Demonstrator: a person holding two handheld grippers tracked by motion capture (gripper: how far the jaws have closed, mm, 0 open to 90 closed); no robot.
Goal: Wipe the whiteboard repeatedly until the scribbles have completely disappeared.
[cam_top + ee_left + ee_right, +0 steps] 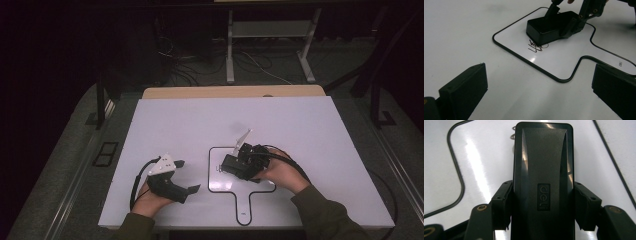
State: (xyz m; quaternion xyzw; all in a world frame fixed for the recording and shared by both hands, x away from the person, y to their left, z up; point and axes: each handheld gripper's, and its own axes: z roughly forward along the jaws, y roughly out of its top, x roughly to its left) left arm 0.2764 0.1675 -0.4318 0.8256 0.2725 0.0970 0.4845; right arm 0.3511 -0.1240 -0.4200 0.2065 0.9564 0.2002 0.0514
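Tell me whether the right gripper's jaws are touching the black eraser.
Touching. In the right gripper view the right gripper has one pad pressed against each long side of the black eraser, with no gap on either side.

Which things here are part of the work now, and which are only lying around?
In use:
- black eraser, clamped in the right gripper
- small whiteboard
- scribble on it

Not in use:
- left gripper, open, beside the board
- cables on the floor behind the table

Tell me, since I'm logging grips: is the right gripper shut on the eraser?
Shut: the right gripper has both pads pressed against the black eraser's sides.
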